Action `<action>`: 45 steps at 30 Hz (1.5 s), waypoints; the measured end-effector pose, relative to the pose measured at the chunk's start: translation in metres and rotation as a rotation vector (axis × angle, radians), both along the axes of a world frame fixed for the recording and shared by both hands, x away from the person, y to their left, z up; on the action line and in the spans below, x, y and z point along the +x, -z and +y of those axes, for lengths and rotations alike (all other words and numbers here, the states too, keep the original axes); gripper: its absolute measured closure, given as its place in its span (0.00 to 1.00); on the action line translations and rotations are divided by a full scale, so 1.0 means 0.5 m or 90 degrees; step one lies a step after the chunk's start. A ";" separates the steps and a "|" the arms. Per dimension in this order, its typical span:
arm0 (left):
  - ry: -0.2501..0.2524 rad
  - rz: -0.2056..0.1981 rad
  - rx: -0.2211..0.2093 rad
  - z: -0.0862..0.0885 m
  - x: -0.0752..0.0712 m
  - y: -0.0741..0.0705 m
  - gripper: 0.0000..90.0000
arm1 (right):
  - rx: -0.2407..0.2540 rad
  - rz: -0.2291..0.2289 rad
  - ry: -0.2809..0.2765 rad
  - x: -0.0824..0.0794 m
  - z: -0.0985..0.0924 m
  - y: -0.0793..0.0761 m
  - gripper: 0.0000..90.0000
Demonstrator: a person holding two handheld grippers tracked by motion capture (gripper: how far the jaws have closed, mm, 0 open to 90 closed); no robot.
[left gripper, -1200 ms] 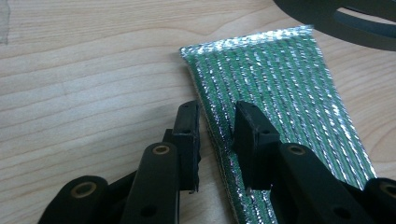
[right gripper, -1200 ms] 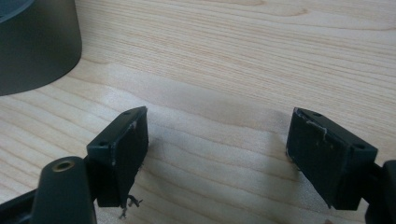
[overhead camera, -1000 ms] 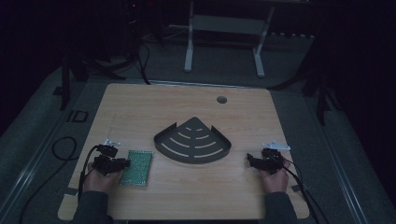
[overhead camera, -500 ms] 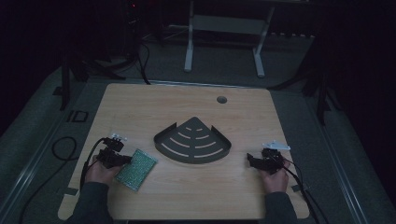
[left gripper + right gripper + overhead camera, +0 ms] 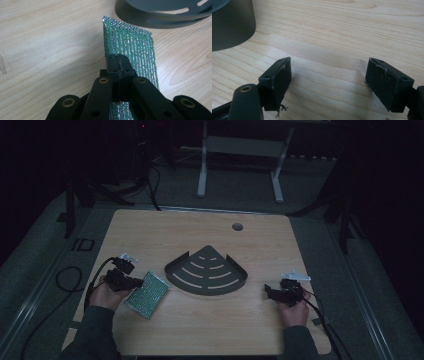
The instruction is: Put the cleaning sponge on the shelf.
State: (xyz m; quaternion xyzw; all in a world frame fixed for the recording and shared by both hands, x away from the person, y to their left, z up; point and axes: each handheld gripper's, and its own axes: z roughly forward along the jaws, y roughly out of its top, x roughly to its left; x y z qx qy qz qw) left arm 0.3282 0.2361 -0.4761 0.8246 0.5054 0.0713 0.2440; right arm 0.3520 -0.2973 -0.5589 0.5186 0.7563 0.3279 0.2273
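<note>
Left gripper view: my left gripper [image 5: 117, 62] pinches the green scouring pad [image 5: 130, 50], just beside the dark corner shelf [image 5: 162, 15]. No readable writing. My right gripper [image 5: 328, 75] stands wide open, empty.

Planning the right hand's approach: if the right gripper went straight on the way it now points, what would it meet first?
Probably the dark corner shelf. The right gripper, jaws open and empty, points left across the bare wooden table toward the shelf's curved wall, seen at the upper left of its own view. Depth is unclear; it could pass just in front.

Glittery woven green scouring pad [image 5: 130, 47]; matt dark rack [image 5: 206, 271]; pale wood-grain table [image 5: 165, 227].
</note>
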 end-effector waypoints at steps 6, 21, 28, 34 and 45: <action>0.009 -0.015 -0.001 0.003 0.003 -0.024 1.00 | 0.000 0.000 0.000 0.000 0.000 0.000 0.23; 0.030 -0.049 0.006 0.001 0.016 -0.072 1.00 | 0.000 0.000 0.000 0.000 0.000 0.000 0.23; 0.039 -0.061 0.006 -0.006 0.024 -0.091 1.00 | 0.000 0.000 0.000 0.000 0.000 0.000 0.23; 0.049 -0.066 0.004 -0.012 0.033 -0.104 1.00 | 0.000 0.000 0.000 0.000 0.000 0.000 0.23; 0.070 -0.079 -0.010 -0.032 0.057 -0.131 1.00 | -0.001 0.000 -0.001 0.000 0.000 0.000 0.23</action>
